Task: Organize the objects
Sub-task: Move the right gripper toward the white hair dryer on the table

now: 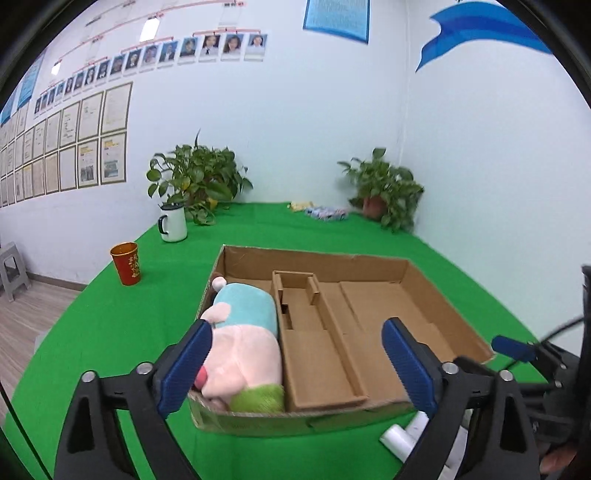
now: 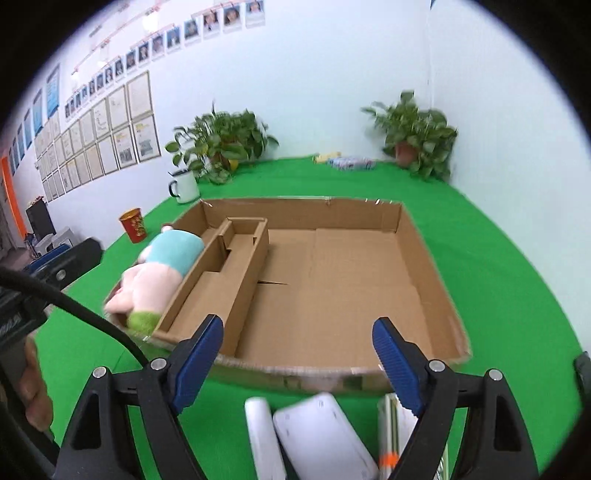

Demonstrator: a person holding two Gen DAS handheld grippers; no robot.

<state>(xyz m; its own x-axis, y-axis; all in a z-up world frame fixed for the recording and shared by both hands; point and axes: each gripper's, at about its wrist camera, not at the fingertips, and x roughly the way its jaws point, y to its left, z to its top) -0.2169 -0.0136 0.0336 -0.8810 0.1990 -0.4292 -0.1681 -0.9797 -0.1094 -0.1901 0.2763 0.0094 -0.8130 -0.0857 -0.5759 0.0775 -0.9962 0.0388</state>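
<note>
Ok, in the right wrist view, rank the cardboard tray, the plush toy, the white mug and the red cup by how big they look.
1. cardboard tray, clearly largest
2. plush toy
3. white mug and red cup: they look about alike, and the mug stands farther back, so unranked.

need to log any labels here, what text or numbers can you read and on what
None is legible.
Red cup: gold pattern, perhaps characters, too blurred.
Cardboard tray: faint print on front wall, unreadable.
Wall certificates and blue poster: too small.
Left gripper body: partial lettering, unreadable.
</note>
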